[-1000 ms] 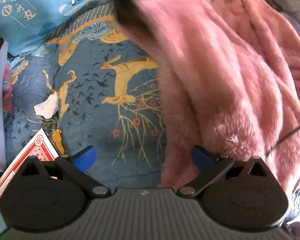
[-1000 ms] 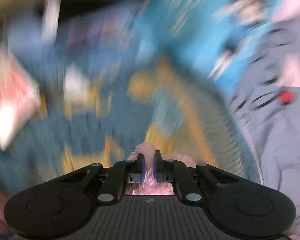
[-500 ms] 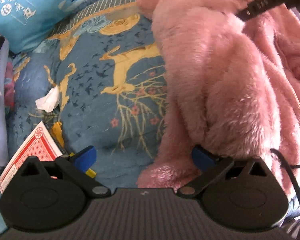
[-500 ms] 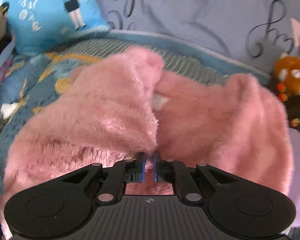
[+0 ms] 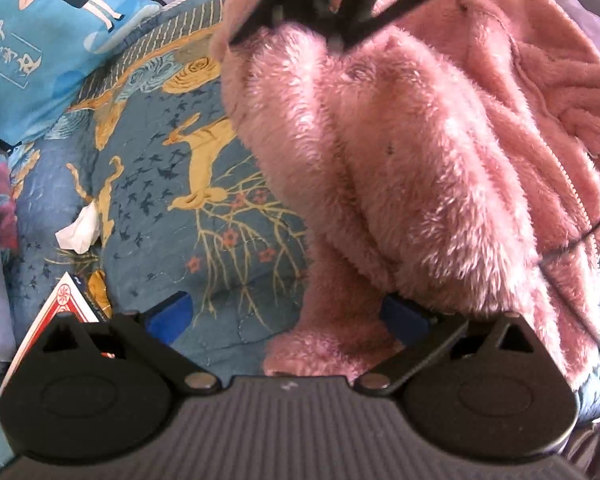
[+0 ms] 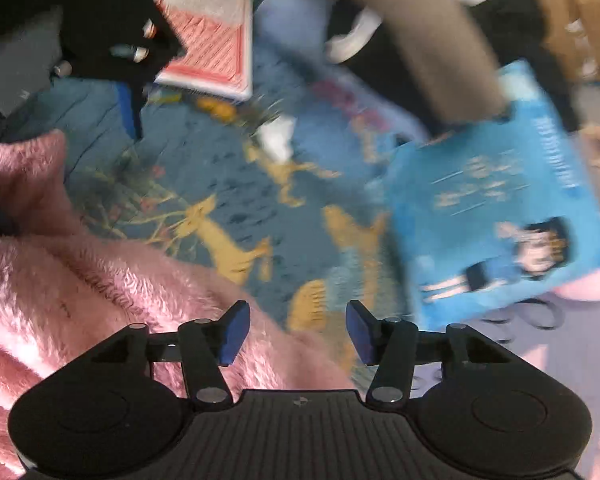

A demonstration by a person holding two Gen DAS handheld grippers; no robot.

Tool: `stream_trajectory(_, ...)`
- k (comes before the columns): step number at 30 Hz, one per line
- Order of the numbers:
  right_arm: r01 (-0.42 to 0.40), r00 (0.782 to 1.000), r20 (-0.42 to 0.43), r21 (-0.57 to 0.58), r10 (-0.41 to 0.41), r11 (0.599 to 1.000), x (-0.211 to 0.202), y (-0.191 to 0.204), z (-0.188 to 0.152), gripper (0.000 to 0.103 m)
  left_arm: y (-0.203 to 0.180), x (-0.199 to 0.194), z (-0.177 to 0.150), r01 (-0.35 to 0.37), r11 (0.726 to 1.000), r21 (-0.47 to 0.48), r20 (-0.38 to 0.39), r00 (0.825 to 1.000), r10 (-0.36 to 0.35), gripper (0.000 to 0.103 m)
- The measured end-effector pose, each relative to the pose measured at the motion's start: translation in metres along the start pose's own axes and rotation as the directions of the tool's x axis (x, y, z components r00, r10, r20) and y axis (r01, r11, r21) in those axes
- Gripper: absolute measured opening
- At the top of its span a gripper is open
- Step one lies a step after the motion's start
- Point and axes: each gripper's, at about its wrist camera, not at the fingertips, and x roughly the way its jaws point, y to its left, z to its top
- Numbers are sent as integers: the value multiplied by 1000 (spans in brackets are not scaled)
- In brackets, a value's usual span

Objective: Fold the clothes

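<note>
Both our grippers, left (image 5: 286,318) and right (image 6: 296,330), sit spread wide, gripping nothing, over the fluffy pink fleece jacket (image 5: 400,168) on the quilted blue bedspread (image 5: 156,184).

Black grippers (image 6: 296,330), blue finger pads (image 6: 234,332)

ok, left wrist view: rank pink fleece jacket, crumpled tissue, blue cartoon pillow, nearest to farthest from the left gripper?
1. pink fleece jacket: right side, hem lying between the open fingers of the left gripper.
2. crumpled tissue: left, on the bedspread.
3. blue cartoon pillow: far upper left.
</note>
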Motion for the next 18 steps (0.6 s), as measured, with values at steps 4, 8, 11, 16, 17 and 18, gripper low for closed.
stream_trajectory(4, -137, 988, -83, -75, 131, 988, 30, 7, 5, 43, 1, -1, 0, 4, 1000, 2, -4, 1000, -4, 103)
stream_trajectory(8, -156, 976, -146, 44, 161, 987, 48, 3, 5, 5, 1, -1, 0, 0, 1000, 5, -2, 1000, 0, 103)
stream_trajectory(11, -27, 998, -48, 360, 48, 933, 32, -44, 6, 5, 0, -2, -1, -1, 1000, 7, -1, 1000, 1, 103)
stream_trajectory(16, 54, 944, 144, 820, -298, 569, -33, -134, -19, 5, 0, -2, -1, 6, 1000, 6, -5, 1000, -6, 103)
stream_trajectory(17, 10, 918, 179, 882, -354, 472, -46, -150, -26, 5, 1, -2, -1, 7, 1000, 5, -7, 1000, -7, 103)
stream_trajectory(18, -26, 898, 196, 918, -395, 395, -53, -163, -30, 5, 1, -1, -1, 9, 1000, 4, -9, 1000, -9, 103)
